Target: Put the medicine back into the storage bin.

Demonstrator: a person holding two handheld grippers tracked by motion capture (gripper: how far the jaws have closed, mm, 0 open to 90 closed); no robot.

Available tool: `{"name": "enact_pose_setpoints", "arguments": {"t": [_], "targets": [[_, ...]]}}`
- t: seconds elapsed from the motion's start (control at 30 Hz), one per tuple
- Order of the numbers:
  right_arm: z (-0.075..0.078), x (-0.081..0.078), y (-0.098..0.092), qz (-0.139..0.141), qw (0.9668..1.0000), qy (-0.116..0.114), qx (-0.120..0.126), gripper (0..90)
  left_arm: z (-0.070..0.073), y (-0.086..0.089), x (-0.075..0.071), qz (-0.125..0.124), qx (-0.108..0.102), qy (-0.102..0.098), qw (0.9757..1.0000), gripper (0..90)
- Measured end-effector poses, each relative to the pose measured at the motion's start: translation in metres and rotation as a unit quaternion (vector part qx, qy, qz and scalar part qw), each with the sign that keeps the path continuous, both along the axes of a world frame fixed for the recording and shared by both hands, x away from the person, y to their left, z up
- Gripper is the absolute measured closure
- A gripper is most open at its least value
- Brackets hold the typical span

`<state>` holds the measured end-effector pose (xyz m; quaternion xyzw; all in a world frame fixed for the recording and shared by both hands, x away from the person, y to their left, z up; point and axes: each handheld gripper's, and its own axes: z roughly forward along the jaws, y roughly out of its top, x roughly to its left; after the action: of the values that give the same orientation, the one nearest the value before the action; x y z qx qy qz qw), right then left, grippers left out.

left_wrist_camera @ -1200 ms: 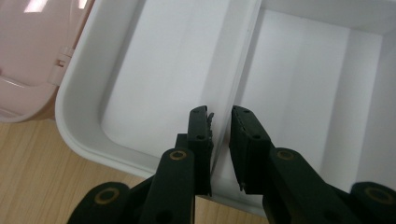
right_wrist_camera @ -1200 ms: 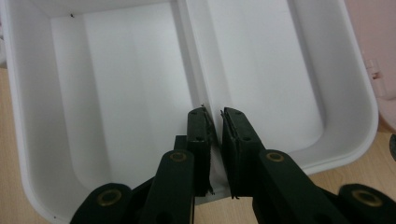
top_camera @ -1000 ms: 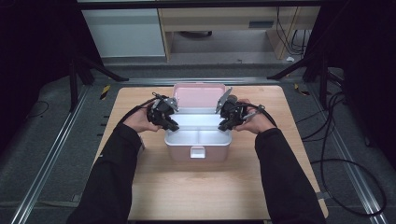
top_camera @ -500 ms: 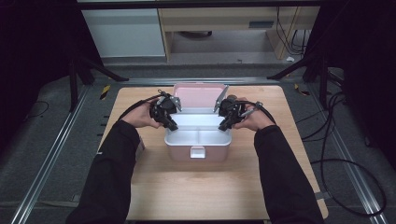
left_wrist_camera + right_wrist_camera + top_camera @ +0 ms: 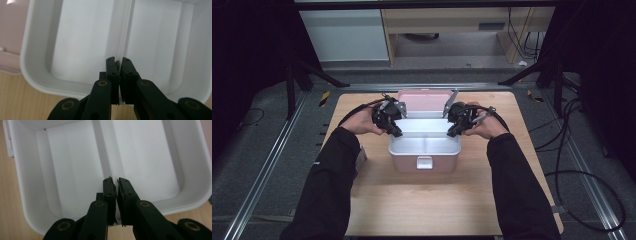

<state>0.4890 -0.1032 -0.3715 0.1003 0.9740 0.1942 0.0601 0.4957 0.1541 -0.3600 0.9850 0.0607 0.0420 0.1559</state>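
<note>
A pink lunch box (image 5: 425, 152) sits open mid-desk, its white two-compartment tray (image 5: 424, 145) empty, pink lid (image 5: 424, 102) standing up at the far side

The box (image 5: 424, 150) sits mid-table (image 5: 427, 210), its lid (image 5: 424, 100) behind, tongs either side.

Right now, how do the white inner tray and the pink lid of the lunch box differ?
The white inner tray sits in the pink box base, split by a divider into two compartments; the pink lid lies open behind it, undivided. The tray has both grippers at its side rims; the lid is untouched. Both are rounded rectangles, empty.
</note>
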Motion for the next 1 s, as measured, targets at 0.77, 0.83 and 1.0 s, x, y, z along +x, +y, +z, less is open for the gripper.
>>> {"name": "enact_pose_setpoints", "arguments": {"t": [0.77,0.83,1.0], "targets": [[0.067,-0.078,-0.002,0.031,0.9992,-0.018,0.016,86.6,0.061,0.006,-0.085,-0.012,-0.01,-0.018,0.9997,86.6],[0.064,-0.085,-0.002,0.035,0.999,-0.015,0.022,86.9,0.06,0.006,-0.092,-0.01,-0.011,-0.018,0.9997,86.4],[0.06,-0.105,-0.001,0.032,0.9992,-0.013,0.019,86.7,0.058,0.006,-0.113,-0.008,-0.01,-0.018,0.9998,86.4]]}}
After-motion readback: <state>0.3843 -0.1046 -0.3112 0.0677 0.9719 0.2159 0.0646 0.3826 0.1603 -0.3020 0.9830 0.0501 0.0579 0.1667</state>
